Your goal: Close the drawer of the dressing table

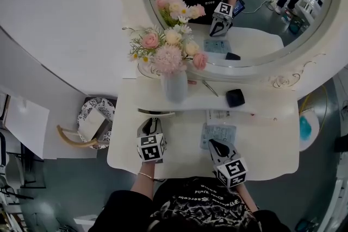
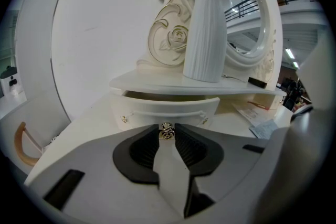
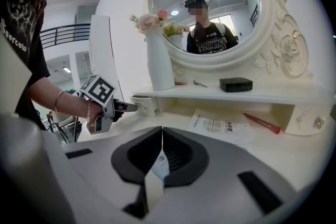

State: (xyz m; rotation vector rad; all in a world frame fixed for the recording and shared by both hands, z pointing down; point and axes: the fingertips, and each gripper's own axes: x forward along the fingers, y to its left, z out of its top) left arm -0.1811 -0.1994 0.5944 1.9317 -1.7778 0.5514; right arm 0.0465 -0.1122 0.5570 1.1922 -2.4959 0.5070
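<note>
From above, the left gripper (image 1: 154, 122) meets the drawer (image 1: 156, 112), which stands slightly out under the left end of the shelf (image 1: 255, 101). Only its own view shows the jaws pinching the small metal knob (image 2: 167, 131). The right gripper (image 3: 161, 132), jaws pressed together on nothing, is over the tabletop (image 1: 272, 149). Its view shows a red pen (image 3: 261, 123).

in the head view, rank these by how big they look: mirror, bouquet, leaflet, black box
Largest to smallest:
1. mirror
2. bouquet
3. leaflet
4. black box
None look close enough to tie.
</note>
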